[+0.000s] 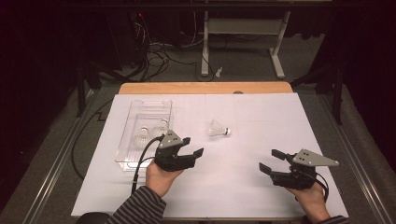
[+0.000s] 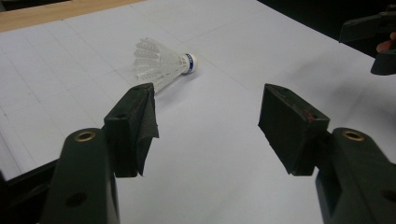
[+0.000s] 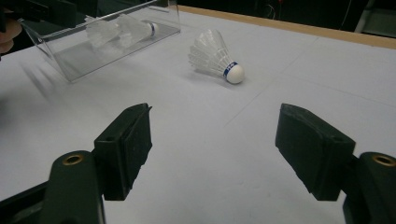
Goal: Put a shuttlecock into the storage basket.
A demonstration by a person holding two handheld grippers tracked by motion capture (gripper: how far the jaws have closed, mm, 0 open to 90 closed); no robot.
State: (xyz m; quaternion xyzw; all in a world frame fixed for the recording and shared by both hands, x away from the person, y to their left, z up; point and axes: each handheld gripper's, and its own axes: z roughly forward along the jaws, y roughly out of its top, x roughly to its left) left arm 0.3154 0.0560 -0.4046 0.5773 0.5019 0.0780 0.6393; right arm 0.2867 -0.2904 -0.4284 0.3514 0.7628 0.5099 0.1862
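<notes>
- White-feathered shuttlecock lies on its side on the papered bench, just beyond the left tongs, beside a clear plastic tray holding two more.
- Both tongs gape open and empty; the right tongs wait well apart.
- Step in hand, seemingly: approach. Next calls for advancing and closing the left tongs around the feathers.

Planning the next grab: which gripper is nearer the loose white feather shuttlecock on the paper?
Left. The left gripper sits just short of the white feather shuttlecock; the right gripper is farther off, toward the right edge.
</notes>
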